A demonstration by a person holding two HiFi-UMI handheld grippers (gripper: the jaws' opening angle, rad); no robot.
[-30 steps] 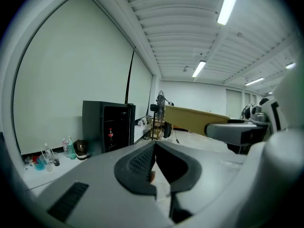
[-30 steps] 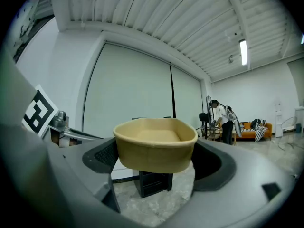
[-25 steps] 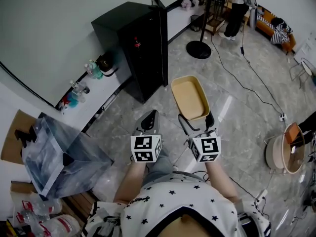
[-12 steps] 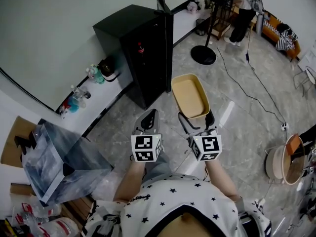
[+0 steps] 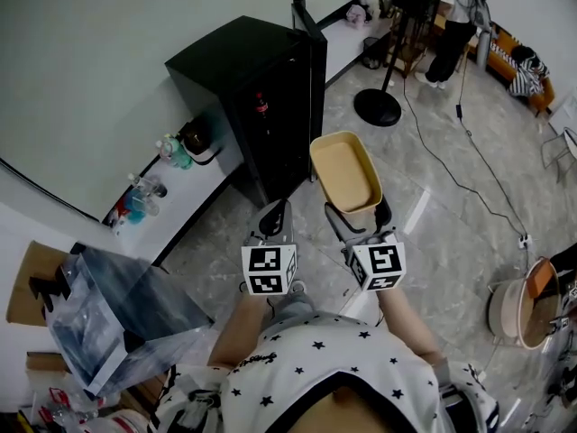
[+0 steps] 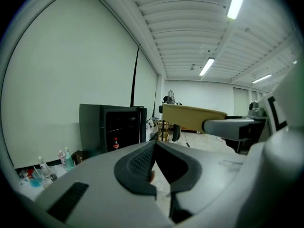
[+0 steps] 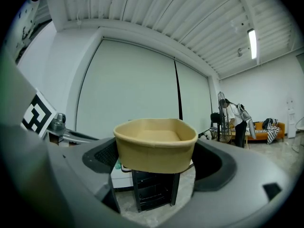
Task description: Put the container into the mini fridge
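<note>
Ceiling strip lights [image 6: 236,1] light the room brightly and evenly, and they burn out to plain white. The polished floor [image 5: 416,207] throws back a pale streak of glare. The mini fridge [image 5: 270,106] is a black mass with little detail inside. Every view bows hard at the edges, and both tool views have black corners. My left tool [image 6: 153,146] looms soft and unfocused up close. Shadows are faint.

Clear plastic bag [image 5: 117,312] lower left — round fan base [image 5: 378,107] far off.
</note>
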